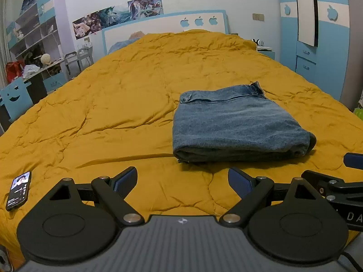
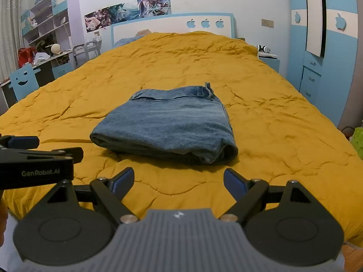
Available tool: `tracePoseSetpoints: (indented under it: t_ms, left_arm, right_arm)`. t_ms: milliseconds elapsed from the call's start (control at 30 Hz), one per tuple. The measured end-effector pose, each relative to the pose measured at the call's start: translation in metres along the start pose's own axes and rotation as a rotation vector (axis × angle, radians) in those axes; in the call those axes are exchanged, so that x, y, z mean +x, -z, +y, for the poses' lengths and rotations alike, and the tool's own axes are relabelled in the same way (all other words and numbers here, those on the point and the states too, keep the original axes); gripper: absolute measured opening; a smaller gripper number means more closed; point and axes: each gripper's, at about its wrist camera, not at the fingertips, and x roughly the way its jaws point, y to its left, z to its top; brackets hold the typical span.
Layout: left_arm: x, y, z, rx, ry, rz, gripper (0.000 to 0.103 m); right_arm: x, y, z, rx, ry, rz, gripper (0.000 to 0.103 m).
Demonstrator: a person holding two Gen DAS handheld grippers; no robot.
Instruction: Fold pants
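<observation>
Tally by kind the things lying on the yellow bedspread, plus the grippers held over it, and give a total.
Folded jeans: 1
Phone: 1
Grippers: 2, the left gripper and the right gripper, both open and empty
Total: 4

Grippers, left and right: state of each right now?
Left gripper: open, holding nothing, short of the folded jeans.
Right gripper: open, holding nothing.

Blue denim pants [image 1: 238, 122] [image 2: 168, 124], folded into a compact flat stack on the quilt
</observation>
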Motion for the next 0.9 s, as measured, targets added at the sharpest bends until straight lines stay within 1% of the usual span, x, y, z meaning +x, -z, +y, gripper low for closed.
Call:
tracePoseSetpoints:
  t_ms: [900]
  left_arm:
    - [0.0008, -0.0019, 0.0031, -0.005, -0.002, 0.008, 0.103]
  right_arm:
    - [0.0041, 0.0005, 0.0008, 0.005, -0.002, 0.012, 0.082]
